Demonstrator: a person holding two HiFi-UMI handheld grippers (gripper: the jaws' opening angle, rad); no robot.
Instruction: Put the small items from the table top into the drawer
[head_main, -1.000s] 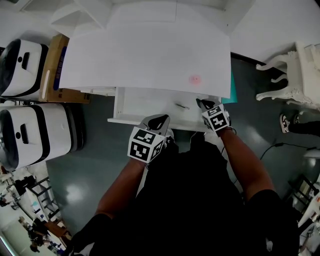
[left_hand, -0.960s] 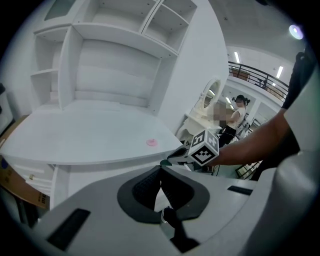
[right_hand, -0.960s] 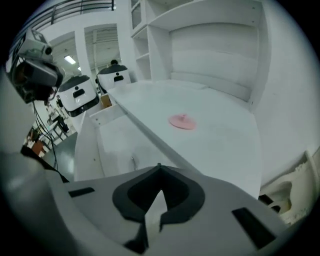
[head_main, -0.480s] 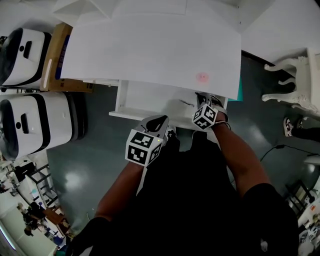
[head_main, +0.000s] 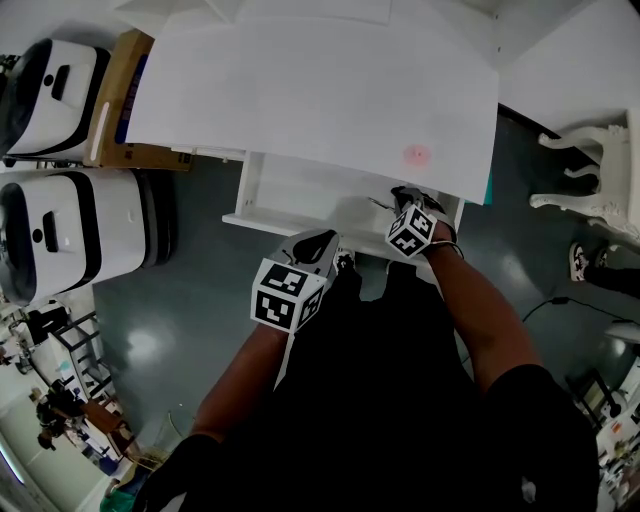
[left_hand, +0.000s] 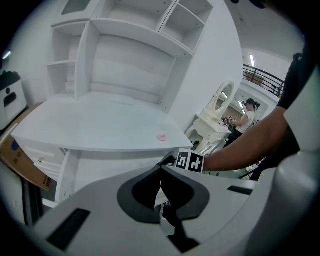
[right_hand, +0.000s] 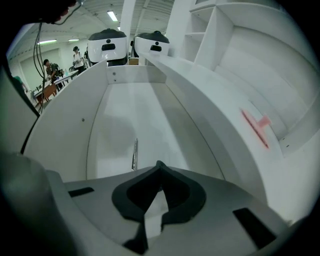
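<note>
A small pink item (head_main: 416, 155) lies on the white table top near its front right edge; it also shows in the left gripper view (left_hand: 162, 136) and the right gripper view (right_hand: 257, 127). The drawer (head_main: 290, 222) under the top stands pulled out. A slim metal item (right_hand: 134, 152) lies on its floor. My right gripper (head_main: 405, 200) is at the drawer's right end, just below the pink item, jaws shut and empty (right_hand: 159, 165). My left gripper (head_main: 318, 243) hovers outside the drawer's front edge, shut with nothing in it (left_hand: 161, 170).
Two white-and-black machines (head_main: 70, 240) and a cardboard box (head_main: 115, 100) stand left of the desk. A white ornate chair (head_main: 590, 170) and a person's shoe (head_main: 580, 262) are at the right. Open shelves (left_hand: 125, 55) rise behind the table top.
My right gripper has shifted a little left and inward over the drawer's right end. The left gripper has barely moved. The head view has tilted slightly.
</note>
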